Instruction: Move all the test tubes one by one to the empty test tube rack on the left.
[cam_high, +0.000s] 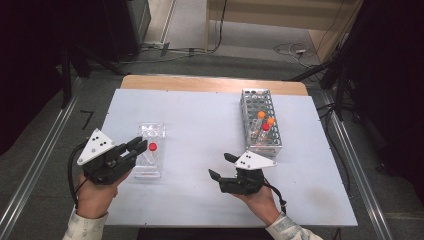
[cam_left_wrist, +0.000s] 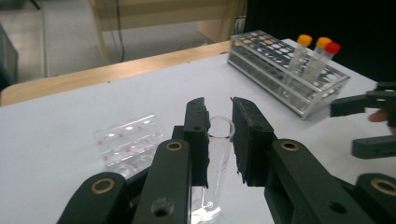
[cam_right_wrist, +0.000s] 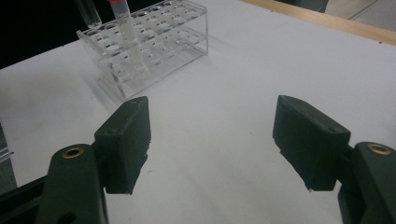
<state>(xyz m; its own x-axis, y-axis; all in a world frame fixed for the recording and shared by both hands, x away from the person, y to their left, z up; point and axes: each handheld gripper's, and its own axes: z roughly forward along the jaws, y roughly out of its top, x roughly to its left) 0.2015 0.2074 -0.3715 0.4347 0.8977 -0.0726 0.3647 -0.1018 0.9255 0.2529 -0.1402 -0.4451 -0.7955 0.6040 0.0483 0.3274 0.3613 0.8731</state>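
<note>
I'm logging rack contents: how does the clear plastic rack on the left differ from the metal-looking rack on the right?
The low clear plastic rack holds one red-capped tube; the taller grey perforated rack holds three, two orange-capped and one red-capped. The left gripper is at the clear rack, its jaws around a clear uncapped tube; the open right gripper is apart from the grey rack. Both racks rest on the white table.

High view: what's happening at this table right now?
A person holds a two-jaw tool in each hand over a white table. The left tool has its jaws around an uncapped clear tube, which looks gripped, above a low clear rack that holds a red cap. The right tool is open and empty, near a metal rack holding two orange-capped tubes and one red-capped tube.
</note>
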